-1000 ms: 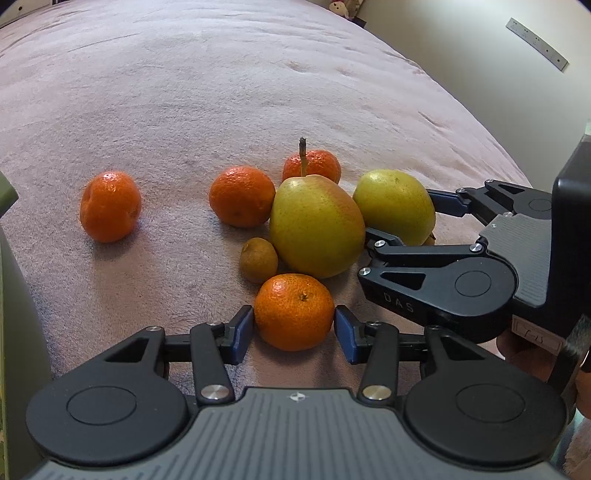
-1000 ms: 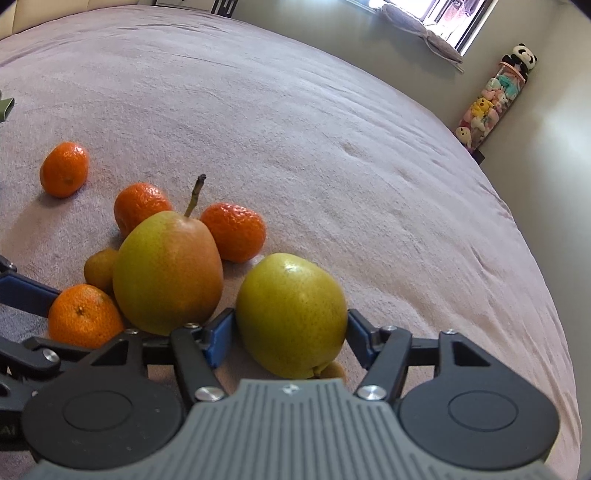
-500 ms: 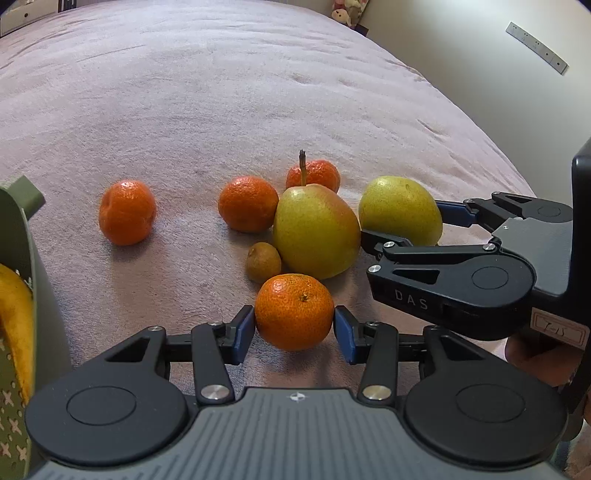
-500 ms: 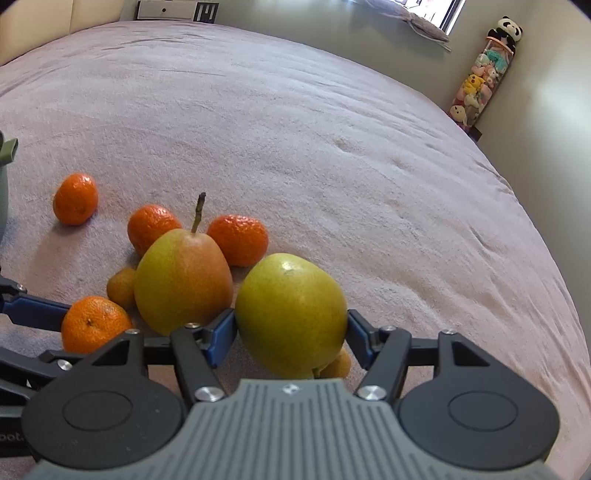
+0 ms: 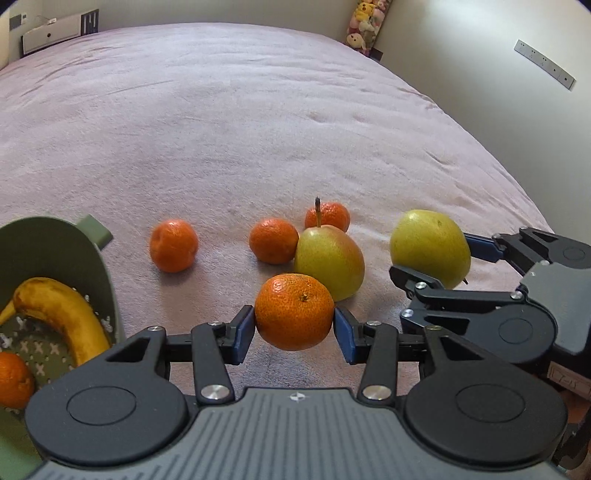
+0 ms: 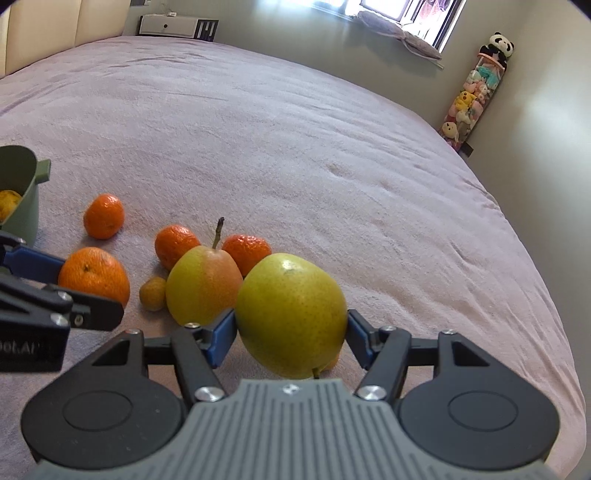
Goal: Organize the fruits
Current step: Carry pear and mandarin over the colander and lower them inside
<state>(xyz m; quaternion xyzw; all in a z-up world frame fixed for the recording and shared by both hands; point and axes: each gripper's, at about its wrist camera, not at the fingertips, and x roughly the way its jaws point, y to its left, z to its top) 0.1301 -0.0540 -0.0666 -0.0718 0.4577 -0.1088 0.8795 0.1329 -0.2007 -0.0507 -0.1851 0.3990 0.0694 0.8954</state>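
Observation:
My left gripper [image 5: 294, 328] is shut on a mandarin [image 5: 294, 311] and holds it above the pink blanket; it also shows in the right wrist view [image 6: 94, 276]. My right gripper [image 6: 291, 338] is shut on a green pear [image 6: 291, 314], lifted off the blanket, seen from the left wrist too [image 5: 430, 249]. A red-blushed pear [image 5: 328, 260] with a stem lies on the blanket with three mandarins around it [image 5: 173, 245] [image 5: 273, 240] [image 5: 328, 216]. A small brownish fruit [image 6: 153, 293] lies beside that pear. A green basket [image 5: 92, 236] at the left holds a banana [image 5: 62, 314] and a mandarin [image 5: 13, 378].
The fruits lie on a wide bed with a pink blanket [image 6: 295, 147]. Its right edge drops off near the wall [image 5: 535, 221]. A stack of plush toys [image 6: 469, 99] stands in the far corner and a white unit [image 6: 173, 26] sits behind the bed.
Both grippers have risen with their fruit off the blanket. The green basket with the banana has come into view at the left.

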